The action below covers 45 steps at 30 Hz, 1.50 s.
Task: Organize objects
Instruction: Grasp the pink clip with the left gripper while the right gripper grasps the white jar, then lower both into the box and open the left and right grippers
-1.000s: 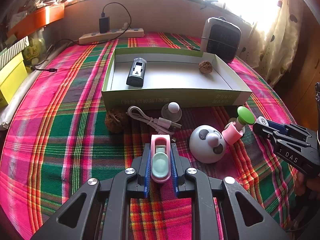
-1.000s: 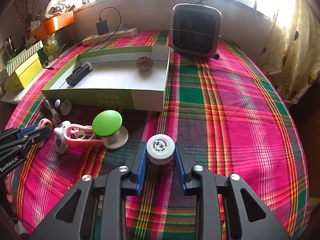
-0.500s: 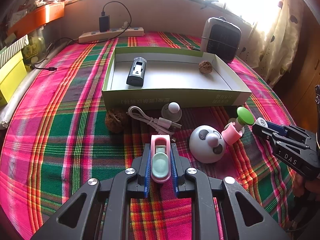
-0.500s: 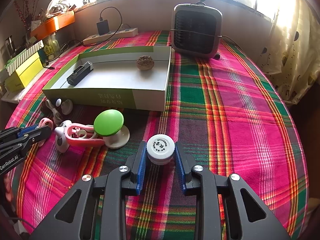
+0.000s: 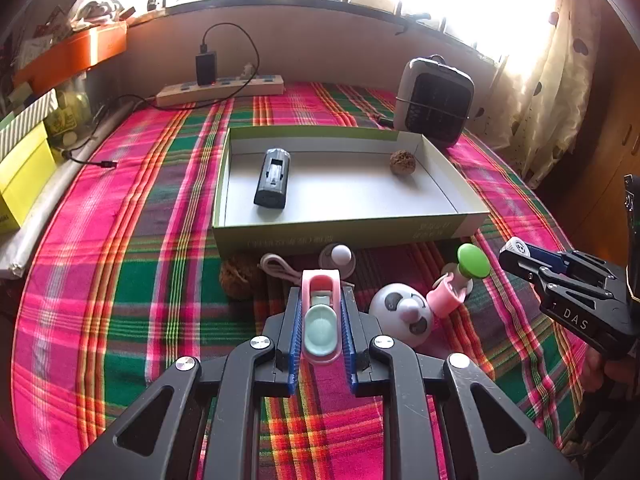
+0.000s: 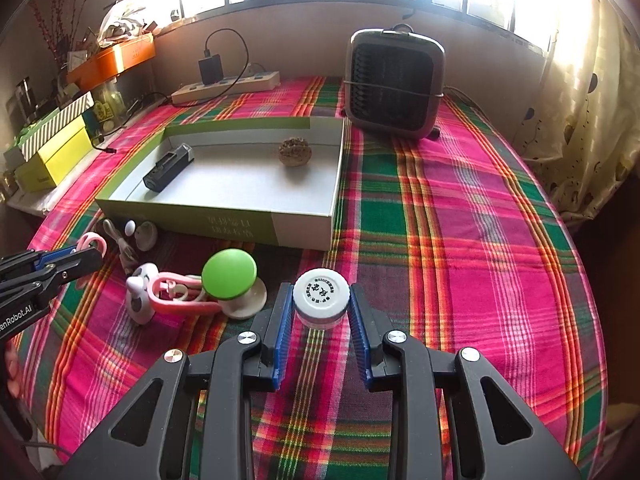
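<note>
Evidently both hands are carrying something at this moment, and the step in hand looks like the carry toward the box; the left gripper is pinching a pink clip with a pale green inset, its blue pads pressing against both long sides, while the right gripper is closing around a small jar with a white printed lid, the pads sitting against or just beside its sides; whether the jar is lifting clear of the tablecloth I cannot tell, though the clip appears to be riding above it. The open green box is lying ahead of both grippers near the middle of the table, and it is already holding a black charger toward its left side and a walnut near its far right corner; a second walnut, a white cable, a small round grey knob, a panda ball and a pink toy with a green cap are waiting on the cloth just in front of the box's near wall. The next move, as I judge it, is calling for each gripper to be rising enough to clear that near wall, travelling forward over it, and then lowering onto a bare part of the box floor between the charger and the walnut before the jaws are parting; the two grippers are working close together, so they should be keeping well apart.
</note>
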### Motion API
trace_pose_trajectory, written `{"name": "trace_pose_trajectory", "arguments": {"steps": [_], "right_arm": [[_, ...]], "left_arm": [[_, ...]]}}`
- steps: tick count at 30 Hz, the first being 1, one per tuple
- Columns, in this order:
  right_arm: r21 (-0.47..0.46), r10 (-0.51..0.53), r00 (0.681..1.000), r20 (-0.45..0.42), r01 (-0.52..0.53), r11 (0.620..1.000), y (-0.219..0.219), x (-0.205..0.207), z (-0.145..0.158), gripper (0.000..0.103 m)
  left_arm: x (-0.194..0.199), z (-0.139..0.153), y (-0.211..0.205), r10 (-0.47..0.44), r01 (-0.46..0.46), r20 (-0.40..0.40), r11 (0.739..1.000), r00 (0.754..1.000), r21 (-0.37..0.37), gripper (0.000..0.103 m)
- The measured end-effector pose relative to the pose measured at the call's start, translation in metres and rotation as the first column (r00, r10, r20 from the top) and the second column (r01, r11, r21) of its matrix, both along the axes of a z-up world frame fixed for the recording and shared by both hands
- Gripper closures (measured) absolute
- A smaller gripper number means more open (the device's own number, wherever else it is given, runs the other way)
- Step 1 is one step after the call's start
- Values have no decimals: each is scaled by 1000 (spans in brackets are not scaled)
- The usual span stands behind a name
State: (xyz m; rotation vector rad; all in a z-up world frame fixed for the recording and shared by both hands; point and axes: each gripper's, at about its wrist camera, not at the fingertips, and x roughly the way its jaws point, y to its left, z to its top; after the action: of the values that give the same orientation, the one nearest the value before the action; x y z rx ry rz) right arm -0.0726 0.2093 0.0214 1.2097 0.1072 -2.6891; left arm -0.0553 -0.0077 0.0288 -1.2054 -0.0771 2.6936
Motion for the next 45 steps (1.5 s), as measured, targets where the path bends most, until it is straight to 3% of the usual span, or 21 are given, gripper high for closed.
{"name": "trace_pose_trajectory", "arguments": {"steps": [17, 32, 45], "right_arm": [[-28, 51, 998, -39, -53, 998, -12, -51, 30, 75], [-15, 144, 989, 17, -144, 989, -39, -110, 13, 75], [-14, 162, 985, 61, -161, 987, -43, -129, -5, 75]], "left_arm": [[-69, 25, 6, -49, 49, -8, 999, 999, -6, 87], [-142, 4, 19, -78, 79, 57, 997, 995, -13, 87], [-168, -10, 28, -85, 90, 83, 994, 993, -57, 87]]}}
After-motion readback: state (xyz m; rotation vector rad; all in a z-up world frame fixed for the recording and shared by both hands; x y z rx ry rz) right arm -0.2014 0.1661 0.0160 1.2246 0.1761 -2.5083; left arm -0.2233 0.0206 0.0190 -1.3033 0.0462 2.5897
